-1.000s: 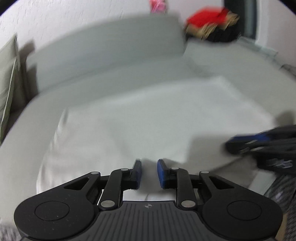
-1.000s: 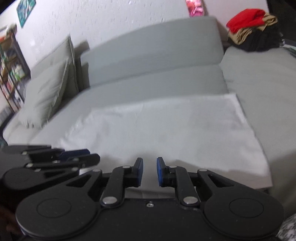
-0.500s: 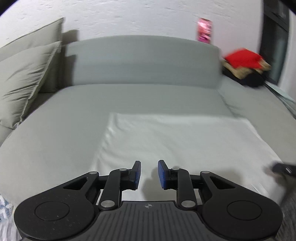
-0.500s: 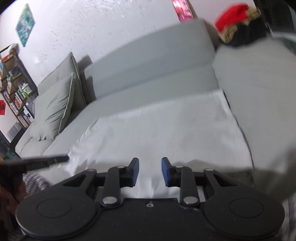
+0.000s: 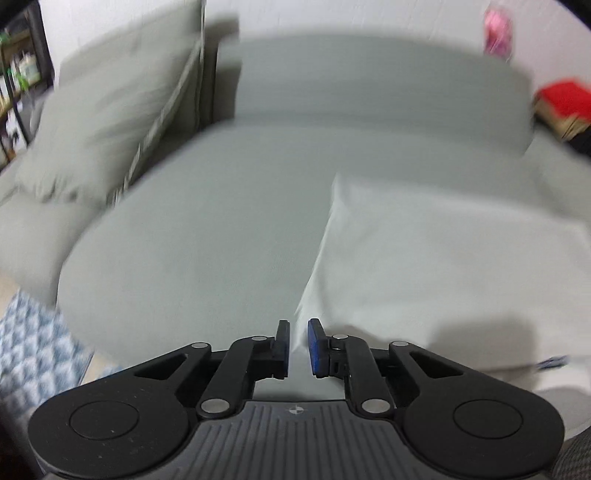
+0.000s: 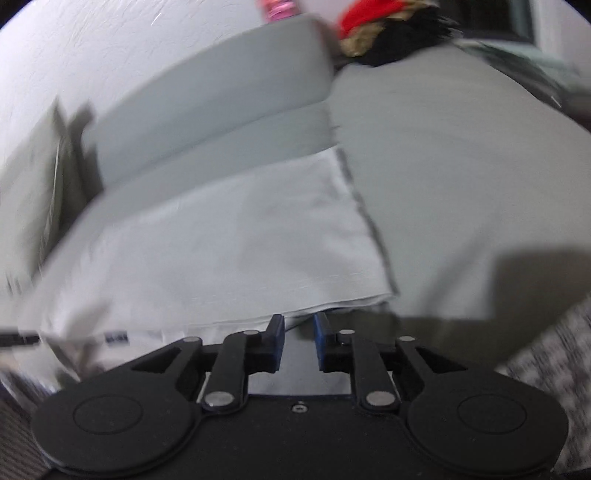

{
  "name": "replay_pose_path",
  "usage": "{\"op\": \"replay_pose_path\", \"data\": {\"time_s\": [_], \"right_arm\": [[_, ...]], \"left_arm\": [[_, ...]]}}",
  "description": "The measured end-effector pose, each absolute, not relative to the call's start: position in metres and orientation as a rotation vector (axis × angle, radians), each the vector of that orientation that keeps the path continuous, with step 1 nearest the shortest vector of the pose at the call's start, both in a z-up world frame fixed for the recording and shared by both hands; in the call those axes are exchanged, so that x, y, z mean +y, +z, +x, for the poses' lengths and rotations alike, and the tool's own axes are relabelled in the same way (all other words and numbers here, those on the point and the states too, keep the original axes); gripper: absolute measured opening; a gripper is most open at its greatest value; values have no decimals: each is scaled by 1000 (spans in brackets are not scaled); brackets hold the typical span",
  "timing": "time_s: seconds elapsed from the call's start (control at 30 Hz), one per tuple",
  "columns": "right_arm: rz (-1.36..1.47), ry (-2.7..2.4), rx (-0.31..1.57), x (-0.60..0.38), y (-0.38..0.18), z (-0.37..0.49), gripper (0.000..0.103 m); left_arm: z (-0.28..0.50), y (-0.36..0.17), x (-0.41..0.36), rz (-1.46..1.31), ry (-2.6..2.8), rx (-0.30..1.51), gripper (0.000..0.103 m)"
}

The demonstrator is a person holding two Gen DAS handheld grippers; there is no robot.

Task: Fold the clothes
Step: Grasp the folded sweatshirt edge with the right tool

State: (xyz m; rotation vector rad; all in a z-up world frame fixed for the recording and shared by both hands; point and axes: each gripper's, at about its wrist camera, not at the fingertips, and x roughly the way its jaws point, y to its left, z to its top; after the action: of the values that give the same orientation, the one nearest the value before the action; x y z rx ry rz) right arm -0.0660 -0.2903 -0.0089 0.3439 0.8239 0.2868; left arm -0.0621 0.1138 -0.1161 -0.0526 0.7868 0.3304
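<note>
A white cloth [image 5: 443,266] lies flat on the grey sofa seat [image 5: 203,221]. In the left wrist view its left edge runs down to my left gripper [image 5: 297,328], which sits at the near left corner. The jaws are closing to a narrow gap, and the pads are not seen pressing on the cloth. In the right wrist view the cloth [image 6: 229,251] ends in a folded near edge just ahead of my right gripper [image 6: 298,321], close to the near right corner. Those jaws are opening with nothing between them.
Two grey cushions [image 5: 110,110] lean at the sofa's left end. A pile of red, tan and black clothes [image 6: 388,29] sits at the back right. A blue-and-white rug [image 5: 33,350] covers the floor at the left. A shelf [image 5: 18,74] stands far left.
Both grippers have drawn apart along the cloth's near edge, the left one to its left corner, the right one toward its right corner. The left jaws have narrowed, the right jaws widened.
</note>
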Motion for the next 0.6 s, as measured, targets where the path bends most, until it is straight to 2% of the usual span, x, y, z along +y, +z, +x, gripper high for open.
{"op": "replay_pose_path", "data": {"time_s": [0.07,0.13,0.23,0.37,0.47,0.6], "right_arm": [[474,288,785,-310,-6,-69,48],[593,304,788,-322,-10,-67,53],[760,346,831,-334,-22,-61,53],[915,385,904,-334,-39,-55,51],[1017,362,942,-336,-53,-52,45],[1094,315,975,-334,-72,-46,43]], "left_arm": [[-69,-107,98,-46,283,711,23],[-69,-101,83,-46,213,663,26],[-59,-105,53,-44,74,673,32],[-50,-128,23,-6,-42,712,33],[-44,-134,22,-10,-54,750,33],[-38,-136,28,-43,-57,760,34]]}}
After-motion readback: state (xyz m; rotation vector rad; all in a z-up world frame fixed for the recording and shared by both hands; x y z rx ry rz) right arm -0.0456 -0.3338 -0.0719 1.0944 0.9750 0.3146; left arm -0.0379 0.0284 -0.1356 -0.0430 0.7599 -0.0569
